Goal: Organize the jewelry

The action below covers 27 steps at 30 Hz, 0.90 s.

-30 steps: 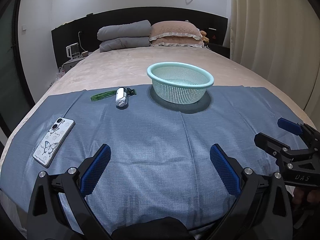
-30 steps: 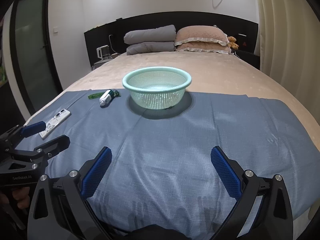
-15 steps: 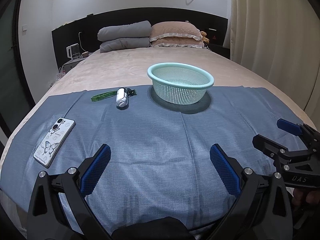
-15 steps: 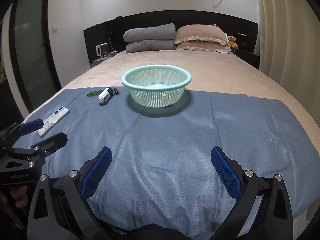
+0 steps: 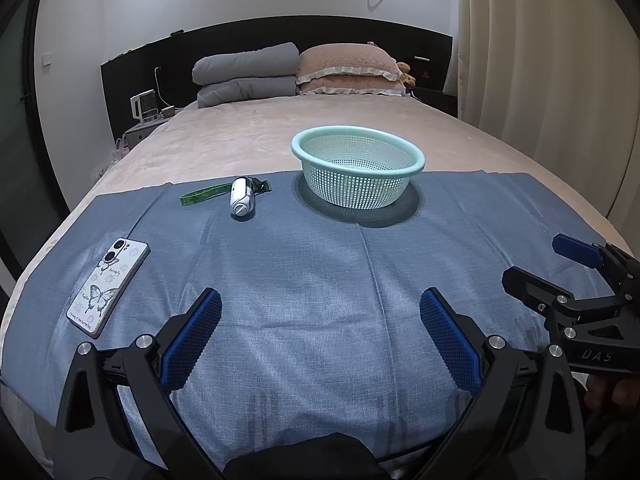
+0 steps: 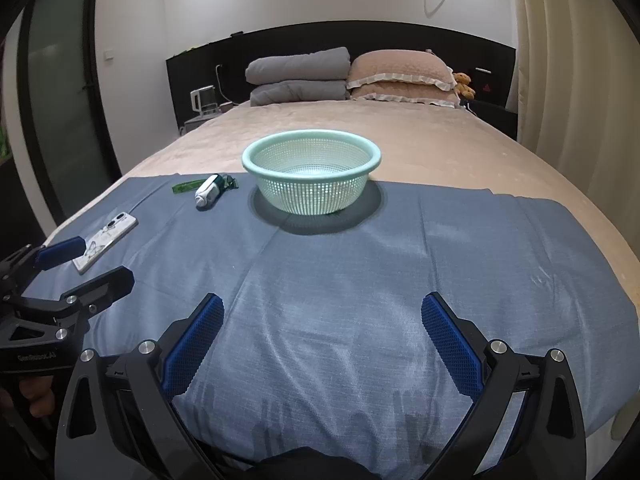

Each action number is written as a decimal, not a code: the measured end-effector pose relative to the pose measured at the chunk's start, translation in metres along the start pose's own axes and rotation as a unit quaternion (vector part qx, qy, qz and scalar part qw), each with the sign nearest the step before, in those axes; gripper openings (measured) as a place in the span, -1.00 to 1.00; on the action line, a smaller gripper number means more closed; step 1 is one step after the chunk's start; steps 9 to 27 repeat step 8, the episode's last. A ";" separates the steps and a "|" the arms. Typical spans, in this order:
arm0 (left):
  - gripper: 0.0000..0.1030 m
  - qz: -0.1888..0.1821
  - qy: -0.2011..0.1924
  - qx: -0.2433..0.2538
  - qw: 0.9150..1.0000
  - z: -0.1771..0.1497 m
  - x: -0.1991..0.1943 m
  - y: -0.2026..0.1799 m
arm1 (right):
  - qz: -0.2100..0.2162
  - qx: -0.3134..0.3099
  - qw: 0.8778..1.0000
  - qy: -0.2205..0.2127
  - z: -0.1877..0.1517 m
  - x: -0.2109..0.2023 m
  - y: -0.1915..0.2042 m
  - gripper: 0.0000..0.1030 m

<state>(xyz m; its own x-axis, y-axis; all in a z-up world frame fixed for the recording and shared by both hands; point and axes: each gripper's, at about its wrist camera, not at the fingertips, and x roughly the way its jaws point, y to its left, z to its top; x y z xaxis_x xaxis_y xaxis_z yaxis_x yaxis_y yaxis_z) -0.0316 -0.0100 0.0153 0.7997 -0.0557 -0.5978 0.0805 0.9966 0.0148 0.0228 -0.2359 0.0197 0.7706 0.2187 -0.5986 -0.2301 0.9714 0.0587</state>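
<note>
A mint green mesh basket (image 5: 357,170) (image 6: 311,176) stands empty at the far edge of a blue cloth (image 5: 320,280) (image 6: 360,280) on the bed. Left of it lies a small white device on a green strap (image 5: 241,200) (image 6: 207,193). A phone in a butterfly case (image 5: 108,285) (image 6: 106,240) lies at the near left. My left gripper (image 5: 320,336) is open and empty above the near cloth; it also shows in the right wrist view (image 6: 84,264). My right gripper (image 6: 322,340) is open and empty, and shows in the left wrist view (image 5: 548,264).
Grey folded duvets (image 5: 246,74) and pink pillows (image 5: 348,68) lie at the headboard. A nightstand with a kettle (image 5: 143,108) is at the far left. Curtains (image 5: 560,80) hang at the right. A dark door (image 6: 60,100) is at the left.
Both grippers have drifted slightly; the right wrist view has shifted a little toward the right, so the basket sits further left in it. Nothing on the cloth moved.
</note>
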 end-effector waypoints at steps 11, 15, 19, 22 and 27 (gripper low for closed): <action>0.89 0.001 0.002 -0.010 1.000 0.000 0.001 0.003 | 0.003 0.002 1.000 -0.001 0.000 0.000 0.000 0.85; 0.89 0.001 0.002 -0.010 1.000 0.000 0.001 0.003 | 0.003 0.002 1.000 -0.001 0.000 0.000 0.000 0.85; 0.89 0.001 0.002 -0.010 1.000 0.000 0.001 0.003 | 0.003 0.002 1.000 -0.001 0.000 0.000 0.000 0.85; 0.89 0.001 0.002 -0.010 1.000 0.000 0.001 0.003 | 0.003 0.002 1.000 -0.001 0.000 0.000 0.000 0.85; 0.89 0.001 0.002 -0.010 1.000 0.000 0.001 0.003 | 0.003 0.002 1.000 -0.001 0.000 0.000 0.000 0.85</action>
